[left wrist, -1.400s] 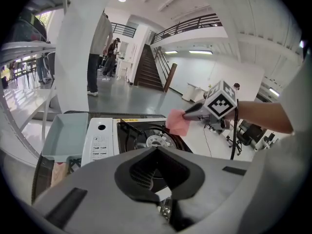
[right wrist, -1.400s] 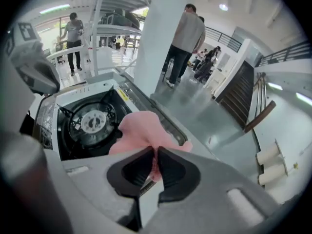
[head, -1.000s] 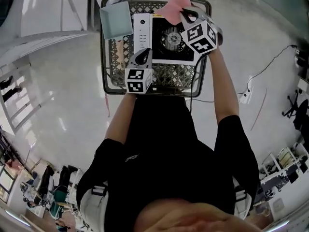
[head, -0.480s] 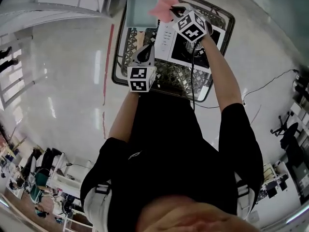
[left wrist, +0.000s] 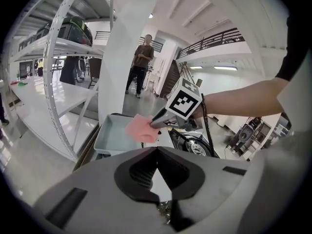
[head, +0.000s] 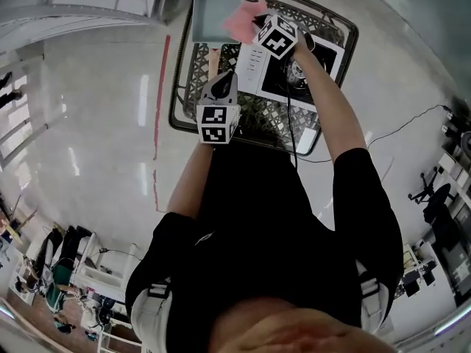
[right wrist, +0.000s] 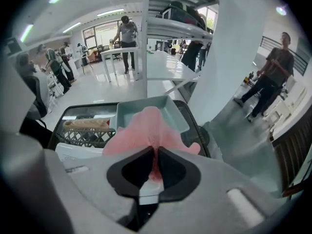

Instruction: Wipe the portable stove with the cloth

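Note:
The portable stove [head: 254, 68], white with a black top and a round burner [left wrist: 195, 147], lies on a wire-lattice cart [head: 272, 116]. My right gripper [head: 256, 23] is shut on a pink cloth [head: 241, 20], which it holds in the air at the right edge of a pale blue-green tray [head: 208, 13], just left of the stove. In the right gripper view the cloth [right wrist: 146, 128] bulges out past the closed jaws [right wrist: 156, 152] over the tray [right wrist: 127, 116]. My left gripper [head: 221, 85] hovers at the cart's near side, shut and empty [left wrist: 157, 149]; it faces the cloth [left wrist: 141, 129].
A wooden, loaf-shaped piece [right wrist: 85, 124] lies on the lattice left of the stove. White shelving racks [left wrist: 63, 57] and a white pillar [left wrist: 131, 57] stand beyond the cart, with people standing farther off. A cable [head: 397, 134] runs over the floor at the right.
My right gripper has carried the pink cloth from over the stove's far side leftward to the tray's edge. My left gripper has stayed at the cart's near side.

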Motion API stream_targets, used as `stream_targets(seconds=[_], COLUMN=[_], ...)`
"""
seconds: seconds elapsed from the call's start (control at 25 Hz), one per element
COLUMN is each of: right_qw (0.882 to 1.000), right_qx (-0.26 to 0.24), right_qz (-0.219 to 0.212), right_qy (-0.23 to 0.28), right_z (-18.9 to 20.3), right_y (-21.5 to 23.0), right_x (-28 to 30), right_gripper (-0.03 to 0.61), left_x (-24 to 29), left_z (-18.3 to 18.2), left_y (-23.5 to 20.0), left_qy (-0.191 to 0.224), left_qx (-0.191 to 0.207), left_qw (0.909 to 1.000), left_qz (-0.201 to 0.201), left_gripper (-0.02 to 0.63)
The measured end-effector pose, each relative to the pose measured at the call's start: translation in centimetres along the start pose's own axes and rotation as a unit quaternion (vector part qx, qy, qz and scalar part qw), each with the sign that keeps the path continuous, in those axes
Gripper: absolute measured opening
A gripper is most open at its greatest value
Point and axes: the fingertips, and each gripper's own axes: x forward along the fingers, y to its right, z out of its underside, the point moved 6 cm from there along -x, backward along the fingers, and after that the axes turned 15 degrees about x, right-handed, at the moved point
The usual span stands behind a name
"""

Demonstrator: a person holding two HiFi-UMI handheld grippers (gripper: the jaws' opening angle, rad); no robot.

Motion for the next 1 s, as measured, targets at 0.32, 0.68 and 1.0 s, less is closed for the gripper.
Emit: stream_targets(seconds=[0.32, 0.68, 1.0], right_qw=[1.0, 0.999, 0.997], right_qx=[-0.006, 0.011, 0.034], right_qz=[0.014, 0.046, 0.069], right_qy=[0.002, -0.005, -0.007], right_z=[0.7, 3.2, 5.8], right_y=[0.4, 3.5, 5.0], right_x=[-0.4, -2.1, -3.8], right_gripper=[0.032, 0.032, 0.032], left_x=[0.7, 1.2, 2.4], left_z=[-0.3, -0.4, -1.7], left_y=[0.4, 1.3, 2.8], left_qy=[0.0, -0.011, -0.007], left_qx=[0.0, 0.014, 0.032], left_qw=[1.0, 0.9997, 0.9985], left_qz=[0.004, 0.018, 0.043], left_gripper=[0.0, -0.001, 0.0])
